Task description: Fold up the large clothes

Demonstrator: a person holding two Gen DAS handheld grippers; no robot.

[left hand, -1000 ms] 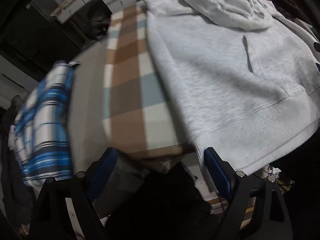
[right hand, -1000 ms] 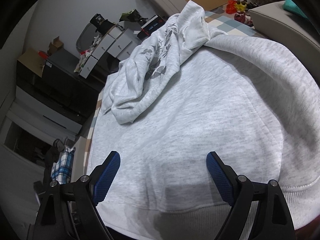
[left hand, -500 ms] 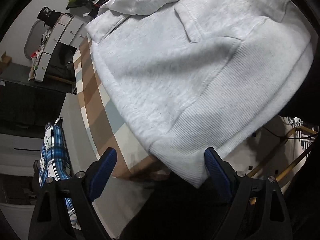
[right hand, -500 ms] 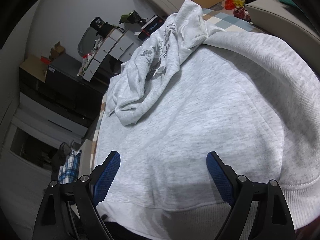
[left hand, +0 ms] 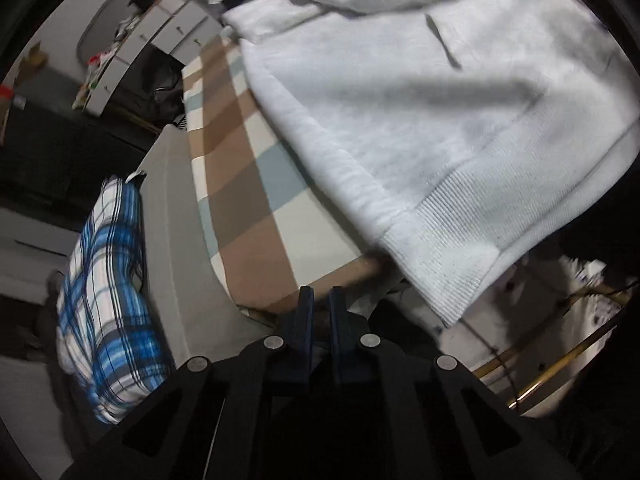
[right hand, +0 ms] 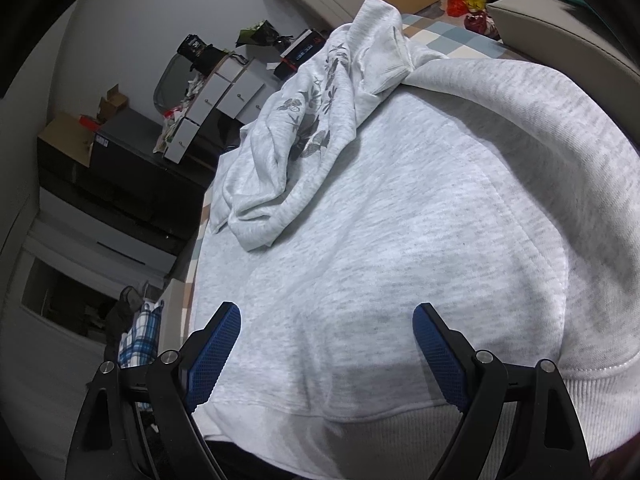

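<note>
Checked bedding (left hand: 256, 184) is being covered by a grey hoodie (left hand: 420, 120), its ribbed hem corner overhanging the edge. Left gripper (left hand: 320, 300) fingers have just been closing, nothing between them. Across the hoodie (right hand: 380, 240), right gripper (right hand: 326, 332) fingers are being held wide apart, empty.

The left gripper (left hand: 319, 300) points steeply downward, its jaws just closed together with nothing between them (the blue pads nearly meet). The right gripper (right hand: 326, 344) tilts downward, jaws spread wide and empty.
</note>
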